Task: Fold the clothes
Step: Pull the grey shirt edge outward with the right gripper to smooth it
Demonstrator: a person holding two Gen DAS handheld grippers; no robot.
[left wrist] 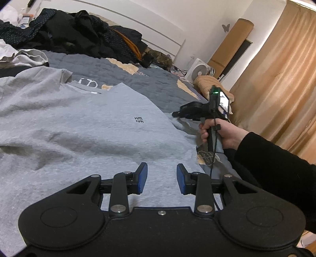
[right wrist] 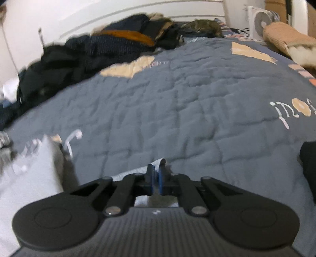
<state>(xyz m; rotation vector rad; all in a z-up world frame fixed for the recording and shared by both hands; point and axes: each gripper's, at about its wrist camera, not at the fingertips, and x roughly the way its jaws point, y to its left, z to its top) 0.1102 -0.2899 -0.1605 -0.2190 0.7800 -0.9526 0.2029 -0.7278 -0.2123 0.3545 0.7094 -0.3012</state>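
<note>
Room: white wall (left wrist: 197, 17) behind the bed, tan curtains (left wrist: 280, 75) along the right side in the left wrist view, a small white fan (left wrist: 197, 72) by the bed's far corner.

Bed: covered by a blue-grey quilt (right wrist: 177, 98) with tan patches and white lettering. A heap of dark clothes (left wrist: 79, 33) lies along the wall side.

Task item: grey T-shirt (left wrist: 88, 122), spread flat on the quilt, near side of the bed. Small dark logo faces up. Collar end lies toward the clothes heap; long axis runs from there back toward the left tool. One sleeve reaches out to the right edge of the bed, toward the right tool.

Left tool (left wrist: 162, 178): blue pads spread apart, nothing between them, hovering over the shirt's lower part; contact with the cloth cannot be told.

Right tool (right wrist: 156, 179): pads pressed together, pinching a fold of grey shirt fabric, which sticks up just past the tips. Right wrist view is blurred. In the left wrist view a hand (left wrist: 223, 136) in a black sleeve (left wrist: 276, 168) holds its grip at the shirt's right edge.
</note>
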